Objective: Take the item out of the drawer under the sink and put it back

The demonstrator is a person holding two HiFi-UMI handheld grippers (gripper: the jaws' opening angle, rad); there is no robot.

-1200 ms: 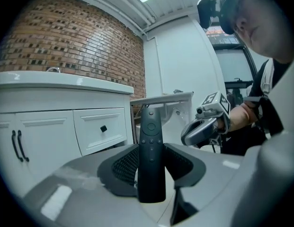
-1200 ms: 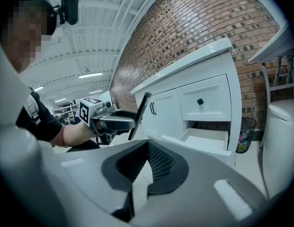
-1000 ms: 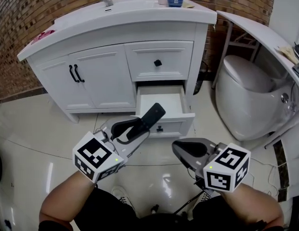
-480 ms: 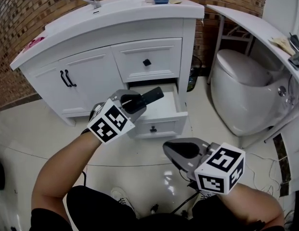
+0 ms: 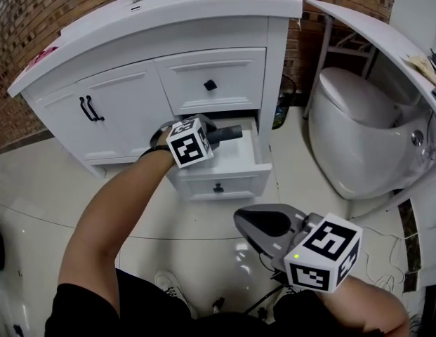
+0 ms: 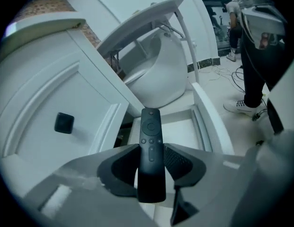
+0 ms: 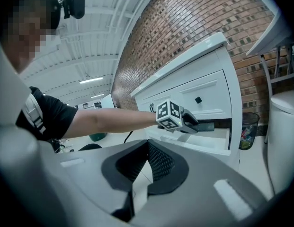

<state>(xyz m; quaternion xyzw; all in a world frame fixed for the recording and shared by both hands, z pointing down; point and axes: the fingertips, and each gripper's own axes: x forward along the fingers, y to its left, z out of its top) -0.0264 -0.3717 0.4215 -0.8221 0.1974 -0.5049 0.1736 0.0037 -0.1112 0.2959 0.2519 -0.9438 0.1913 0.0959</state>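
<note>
A black remote [image 5: 229, 133] is clamped between the jaws of my left gripper [image 5: 218, 133], which reaches over the open lower drawer [image 5: 221, 181] of the white vanity. In the left gripper view the remote [image 6: 151, 145] points lengthwise out past the pads toward the drawer's white inside [image 6: 182, 129]. The right gripper view shows the left gripper [image 7: 196, 124] and remote [image 7: 207, 126] just above the drawer [image 7: 203, 143]. My right gripper [image 5: 240, 223] hangs low over the floor, well short of the vanity, jaws together with nothing in them [image 7: 147, 143].
The shut upper drawer [image 5: 210, 79] sits above the open one, with double doors [image 5: 98, 111] to the left. A white toilet [image 5: 358, 132] stands close on the right under a curved shelf [image 5: 372, 34]. Cables [image 5: 386, 237] lie on the glossy floor.
My left gripper has carried the remote forward and down from near my body to over the open drawer, rolling as it went. The right gripper has stayed put.
</note>
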